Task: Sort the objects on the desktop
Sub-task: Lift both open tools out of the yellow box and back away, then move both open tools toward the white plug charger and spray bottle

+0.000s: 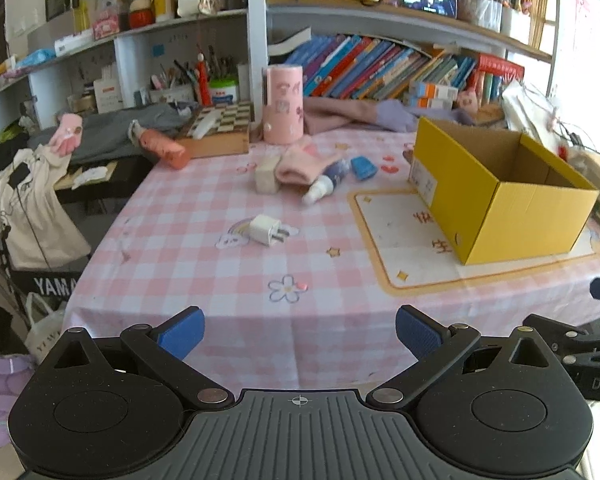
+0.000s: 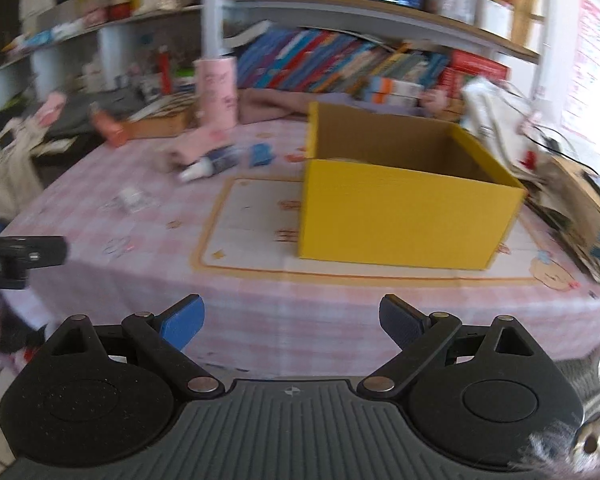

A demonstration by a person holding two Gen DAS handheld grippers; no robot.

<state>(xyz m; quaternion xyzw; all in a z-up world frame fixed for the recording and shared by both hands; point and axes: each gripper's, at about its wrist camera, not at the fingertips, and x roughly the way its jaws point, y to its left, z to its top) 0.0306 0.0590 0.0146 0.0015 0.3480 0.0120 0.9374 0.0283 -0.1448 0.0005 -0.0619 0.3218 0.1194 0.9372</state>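
Both grippers empty, jaws wide, hanging off the bench's near edge | yellow cardboard box open on the right, right gripper closer to it | pink sock, tube, blue clip bunched mid-bench | white charger plug dead ahead of left gripper, prongs pointing right, probably the left's easiest grab
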